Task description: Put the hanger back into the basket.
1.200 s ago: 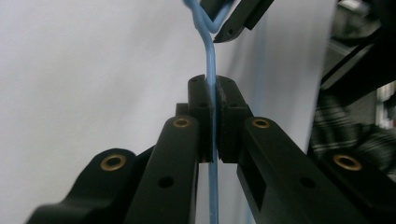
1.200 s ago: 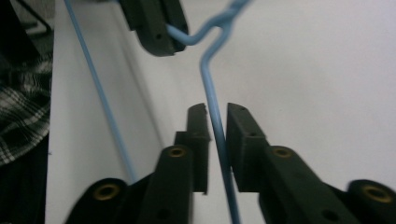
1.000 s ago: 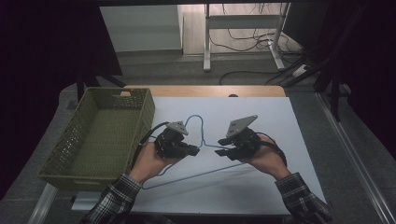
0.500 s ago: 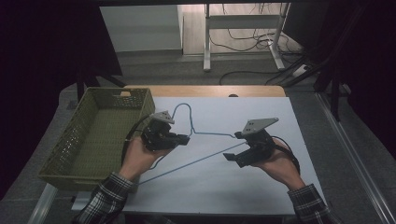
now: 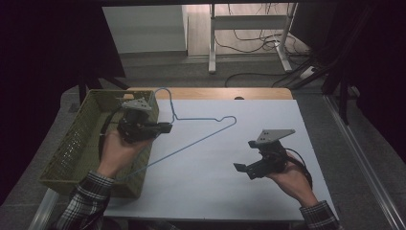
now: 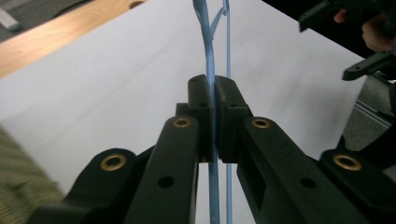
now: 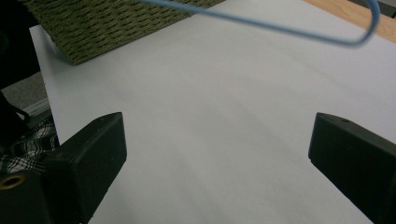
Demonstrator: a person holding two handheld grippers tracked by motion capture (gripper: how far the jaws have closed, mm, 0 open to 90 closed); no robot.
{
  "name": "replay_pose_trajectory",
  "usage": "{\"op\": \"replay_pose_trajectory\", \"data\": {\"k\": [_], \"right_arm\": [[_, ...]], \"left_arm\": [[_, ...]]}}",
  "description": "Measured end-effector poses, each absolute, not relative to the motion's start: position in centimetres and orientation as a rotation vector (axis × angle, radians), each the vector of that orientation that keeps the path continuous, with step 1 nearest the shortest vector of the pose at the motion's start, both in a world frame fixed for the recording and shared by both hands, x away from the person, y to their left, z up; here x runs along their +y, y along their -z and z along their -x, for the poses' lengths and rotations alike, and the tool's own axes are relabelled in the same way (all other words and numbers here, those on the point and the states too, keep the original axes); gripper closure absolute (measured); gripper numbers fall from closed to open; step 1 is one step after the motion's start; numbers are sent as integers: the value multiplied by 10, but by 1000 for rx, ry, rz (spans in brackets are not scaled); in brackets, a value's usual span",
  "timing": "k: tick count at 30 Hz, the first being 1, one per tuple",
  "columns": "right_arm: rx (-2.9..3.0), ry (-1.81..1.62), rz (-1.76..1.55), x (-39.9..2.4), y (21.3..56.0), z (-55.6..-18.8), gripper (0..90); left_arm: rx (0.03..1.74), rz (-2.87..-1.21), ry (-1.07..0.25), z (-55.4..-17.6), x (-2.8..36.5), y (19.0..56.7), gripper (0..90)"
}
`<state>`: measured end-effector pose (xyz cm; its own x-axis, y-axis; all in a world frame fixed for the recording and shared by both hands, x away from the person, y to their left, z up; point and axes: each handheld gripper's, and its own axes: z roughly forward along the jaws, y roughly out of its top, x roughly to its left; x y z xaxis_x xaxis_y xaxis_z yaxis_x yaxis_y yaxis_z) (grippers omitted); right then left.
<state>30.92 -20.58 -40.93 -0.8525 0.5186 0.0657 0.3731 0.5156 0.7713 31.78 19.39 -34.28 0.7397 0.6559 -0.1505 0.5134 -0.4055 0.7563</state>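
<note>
The blue wire hanger point(image 5: 201, 125) hung over the white table point(image 5: 215, 187), long axis running from the green basket point(image 5: 72, 143) toward centre, hook pointing away. The left gripper point(image 5: 165, 127) was clamped on its wire; the right gripper point(image 5: 242, 169) sat wide apart, empty. Since a second ago the hanger had shifted leftward and the hands separated. Dim room, cables on the floor point(image 5: 249, 72).

The wire hanger point(image 5: 201, 125) is light blue, the woven basket point(image 5: 76, 143) olive green. The table sheet point(image 5: 215, 182) is white, the sleeves point(image 5: 91, 201) plaid black-and-white.
</note>
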Motion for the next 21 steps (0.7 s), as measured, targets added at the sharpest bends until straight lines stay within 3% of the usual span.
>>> {"op": "replay_pose_trajectory", "data": {"k": [21], "right_arm": [[2545, -1285, -859, -221, 433, -305, 32]], "left_arm": [[1092, -1953, -408, -322, 307, 352, 873]]}}
